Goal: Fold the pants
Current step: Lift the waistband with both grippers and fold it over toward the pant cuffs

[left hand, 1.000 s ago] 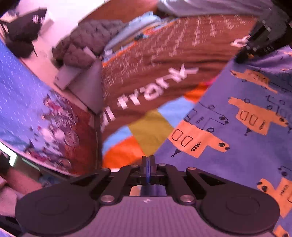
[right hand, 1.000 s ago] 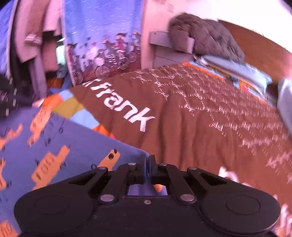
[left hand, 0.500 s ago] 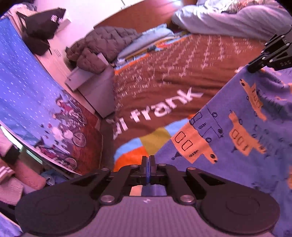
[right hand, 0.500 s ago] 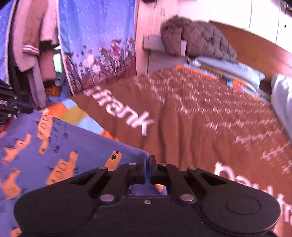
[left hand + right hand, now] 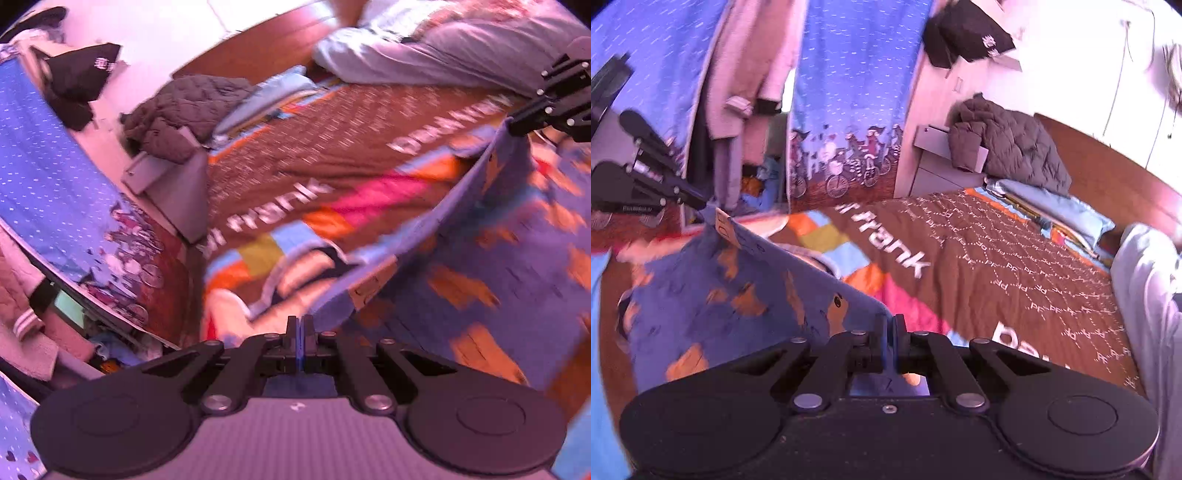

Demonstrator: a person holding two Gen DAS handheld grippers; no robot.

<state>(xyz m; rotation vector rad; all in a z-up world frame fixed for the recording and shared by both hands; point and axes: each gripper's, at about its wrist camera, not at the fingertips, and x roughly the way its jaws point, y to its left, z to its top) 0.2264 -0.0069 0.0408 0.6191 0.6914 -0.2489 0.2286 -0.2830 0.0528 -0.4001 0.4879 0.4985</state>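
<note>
— Bedroom scene: what do the claws hold?
— Left claw [image 5: 301, 334] and right claw [image 5: 889, 332] each pinch the pants [image 5: 738, 291], stretched between them above the bed [image 5: 1015, 266] near its foot edge.

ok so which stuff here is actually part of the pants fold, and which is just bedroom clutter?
In the job:
- blue pants with orange print, held up between both grippers
- left gripper, shut on one corner
- right gripper, shut on the other
- brown bedspread, the surface below

Just lying about:
- dark quilted jacket
- blue pillow
- bicycle-print curtain
- pink coat
- black bag
</note>
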